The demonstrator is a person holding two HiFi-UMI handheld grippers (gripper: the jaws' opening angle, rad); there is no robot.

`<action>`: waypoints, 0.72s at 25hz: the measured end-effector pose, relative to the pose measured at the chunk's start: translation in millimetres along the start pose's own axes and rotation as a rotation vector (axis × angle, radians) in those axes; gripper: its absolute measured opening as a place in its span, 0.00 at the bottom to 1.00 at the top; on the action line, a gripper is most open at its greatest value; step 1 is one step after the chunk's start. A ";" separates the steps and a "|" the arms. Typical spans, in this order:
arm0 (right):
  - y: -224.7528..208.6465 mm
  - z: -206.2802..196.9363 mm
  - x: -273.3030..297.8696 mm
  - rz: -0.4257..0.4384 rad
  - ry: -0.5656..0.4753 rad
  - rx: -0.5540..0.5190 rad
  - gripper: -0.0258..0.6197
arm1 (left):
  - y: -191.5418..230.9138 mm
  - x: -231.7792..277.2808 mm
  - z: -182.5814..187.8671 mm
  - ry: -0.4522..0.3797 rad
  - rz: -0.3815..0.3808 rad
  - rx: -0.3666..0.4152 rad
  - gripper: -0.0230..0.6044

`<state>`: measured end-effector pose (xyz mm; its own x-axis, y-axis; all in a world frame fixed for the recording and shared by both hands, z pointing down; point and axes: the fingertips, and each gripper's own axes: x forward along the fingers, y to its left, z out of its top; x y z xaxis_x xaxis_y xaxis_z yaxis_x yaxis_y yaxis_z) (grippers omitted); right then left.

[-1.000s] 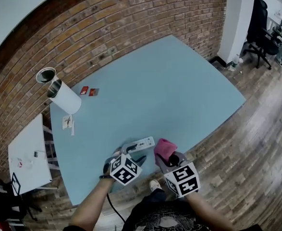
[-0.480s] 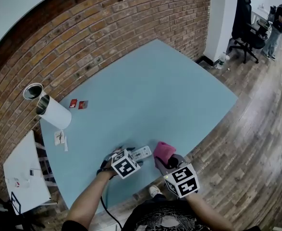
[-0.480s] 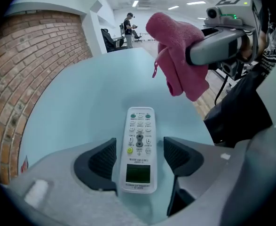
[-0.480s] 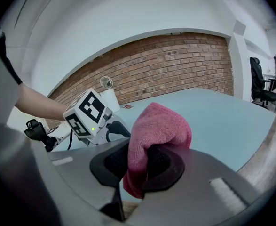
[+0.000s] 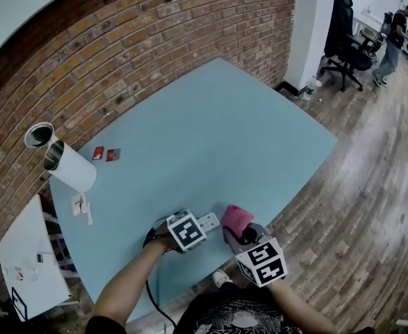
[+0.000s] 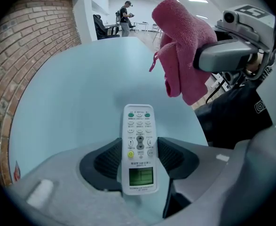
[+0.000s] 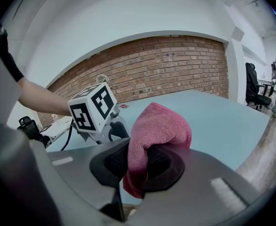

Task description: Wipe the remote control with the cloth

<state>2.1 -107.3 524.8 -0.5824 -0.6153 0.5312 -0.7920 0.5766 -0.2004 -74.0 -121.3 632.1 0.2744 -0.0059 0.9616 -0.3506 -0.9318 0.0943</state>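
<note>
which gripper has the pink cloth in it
The right gripper, shut on the pink cloth; the left gripper is closing its jaws around the remote control.

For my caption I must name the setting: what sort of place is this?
Probably an office or workshop room: a large light-blue table stands by a red brick wall, and a black swivel office chair stands on the wooden plank floor.

1 remote (image 5: pixel 208 222), 1 pink cloth (image 5: pixel 235 218), 1 blue table (image 5: pixel 210 131). At table's left corner: 2 white tubes (image 5: pixel 38 135) (image 5: pixel 68 165), 2 small red cards (image 5: pixel 98 153) (image 5: pixel 112 154) near them. Off to side: 1 white side table (image 5: pixel 23 256). Way back on wood floor (image 5: pixel 370 186): 1 black office chair (image 5: pixel 346 37), 1 bottle (image 5: pixel 309 88), 1 person (image 5: pixel 396 37) standing.
</note>
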 end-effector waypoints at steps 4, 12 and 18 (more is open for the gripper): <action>3.7 3.4 -0.2 -0.021 -0.014 -0.004 0.13 | 0.9 0.3 -1.2 0.017 -0.005 0.008 0.42; -2.4 22.6 -9.2 -0.079 -0.067 -0.017 0.13 | -3.6 -16.9 0.3 -0.167 -0.102 -0.137 0.41; -3.8 48.0 -10.9 -0.093 -0.114 -0.071 0.13 | -5.3 -63.3 26.7 -0.467 -0.297 -0.336 0.41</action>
<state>2.7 -128.5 480.3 -0.5273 -0.7226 0.4470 -0.8311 0.5481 -0.0943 -65.5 -125.7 563.9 0.7365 0.0065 0.6764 -0.4408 -0.7539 0.4872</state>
